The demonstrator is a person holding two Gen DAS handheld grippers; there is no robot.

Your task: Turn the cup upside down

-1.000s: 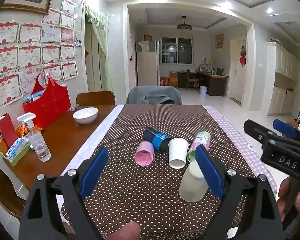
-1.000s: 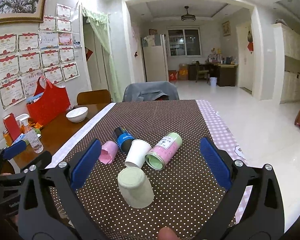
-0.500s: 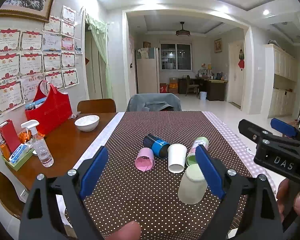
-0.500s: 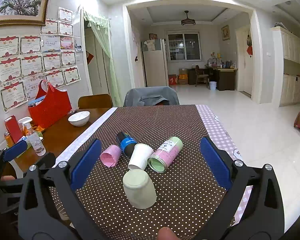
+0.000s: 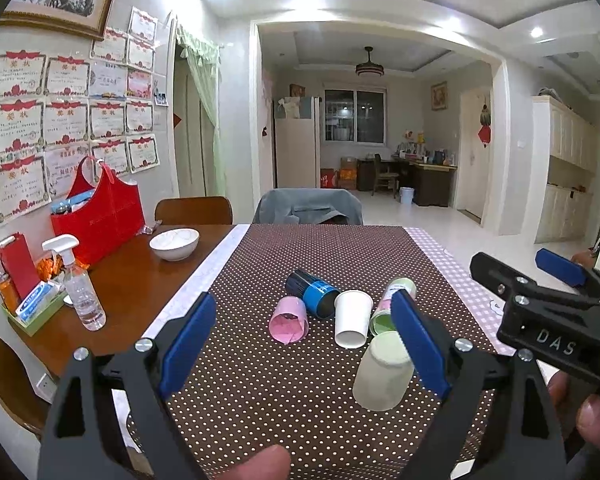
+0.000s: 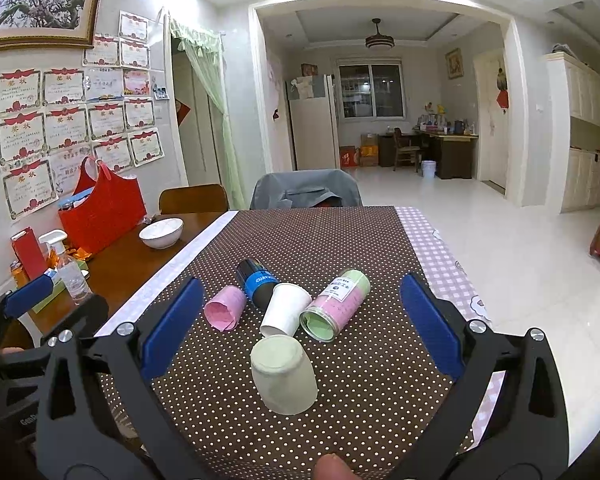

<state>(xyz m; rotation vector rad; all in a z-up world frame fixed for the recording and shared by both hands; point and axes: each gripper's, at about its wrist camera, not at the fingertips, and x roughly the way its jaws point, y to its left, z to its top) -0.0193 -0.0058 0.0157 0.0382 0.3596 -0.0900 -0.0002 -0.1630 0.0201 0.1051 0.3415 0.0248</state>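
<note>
A pale green cup stands upside down on the dotted brown tablecloth, nearest to me; it also shows in the left wrist view. Behind it, lying on their sides, are a white paper cup, a pink cup, a dark cup with a blue band and a green-and-pink can. My right gripper is open and empty, above and short of the green cup. My left gripper is open and empty, left of that cup.
On the bare wood at the left stand a white bowl, a spray bottle, a red bag and a small tray of items. Chairs stand at the table's far end. The right table edge drops to tiled floor.
Both grippers have drawn back and tilted up a little, so the cups sit lower and farther in view. The cups have not moved.
</note>
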